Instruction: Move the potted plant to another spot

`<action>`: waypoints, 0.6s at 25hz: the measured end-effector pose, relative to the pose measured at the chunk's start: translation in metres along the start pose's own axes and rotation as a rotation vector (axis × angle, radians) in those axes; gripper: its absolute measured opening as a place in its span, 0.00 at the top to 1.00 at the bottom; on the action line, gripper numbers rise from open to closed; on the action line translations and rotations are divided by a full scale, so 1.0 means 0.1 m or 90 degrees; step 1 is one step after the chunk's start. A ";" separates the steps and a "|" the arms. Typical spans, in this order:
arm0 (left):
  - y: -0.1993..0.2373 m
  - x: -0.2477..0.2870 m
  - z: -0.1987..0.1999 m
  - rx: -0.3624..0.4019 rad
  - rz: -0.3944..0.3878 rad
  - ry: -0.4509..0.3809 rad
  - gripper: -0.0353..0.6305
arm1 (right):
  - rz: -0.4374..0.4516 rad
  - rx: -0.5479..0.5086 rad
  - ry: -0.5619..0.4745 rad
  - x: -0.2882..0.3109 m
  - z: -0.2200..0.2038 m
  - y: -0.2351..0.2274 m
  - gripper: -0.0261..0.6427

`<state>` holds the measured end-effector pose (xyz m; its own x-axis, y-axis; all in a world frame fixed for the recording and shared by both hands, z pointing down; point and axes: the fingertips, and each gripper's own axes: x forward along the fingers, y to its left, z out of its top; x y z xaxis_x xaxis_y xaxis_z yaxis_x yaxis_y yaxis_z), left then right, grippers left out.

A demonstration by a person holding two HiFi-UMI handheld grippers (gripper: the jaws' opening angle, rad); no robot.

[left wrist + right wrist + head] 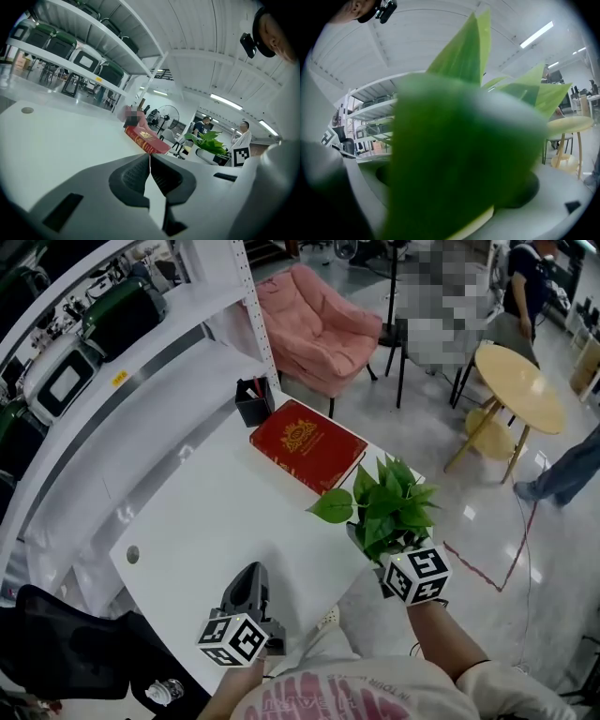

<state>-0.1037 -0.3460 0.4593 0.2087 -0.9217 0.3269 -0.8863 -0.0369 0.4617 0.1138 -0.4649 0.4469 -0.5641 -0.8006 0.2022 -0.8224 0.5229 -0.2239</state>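
The potted plant (384, 502) has broad green leaves and hangs at the right edge of the white table (206, 512). My right gripper (380, 554) reaches in under the leaves from the near side and is shut on the pot. In the right gripper view the blurred leaves (459, 140) fill the frame, with a pale pot rim (480, 224) between the jaws. My left gripper (253, 570) rests low over the table's near edge, shut with nothing in it; its pads meet in a thin line (150, 161). The left gripper view shows the plant (208, 140) off to the right.
A red book (307, 444) lies at the table's far corner with a black pen holder (254, 401) beside it. White shelving (112, 343) with cases runs along the left. A pink armchair (323, 329) and a round wooden table (520, 385) stand beyond. A black chair (66, 652) is at lower left.
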 end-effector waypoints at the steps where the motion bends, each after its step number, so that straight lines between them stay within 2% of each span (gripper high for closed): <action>1: 0.03 0.02 0.00 -0.001 0.003 0.001 0.91 | 0.000 -0.003 0.001 0.04 -0.01 -0.01 0.10; 15: 0.25 0.13 -0.01 0.000 0.023 0.010 0.91 | 0.000 0.004 0.027 0.31 -0.33 -0.06 0.10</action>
<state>-0.1229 -0.3582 0.4761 0.1835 -0.9165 0.3555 -0.8930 -0.0042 0.4501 0.0992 -0.4834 0.4856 -0.5669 -0.7874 0.2423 -0.8220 0.5213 -0.2292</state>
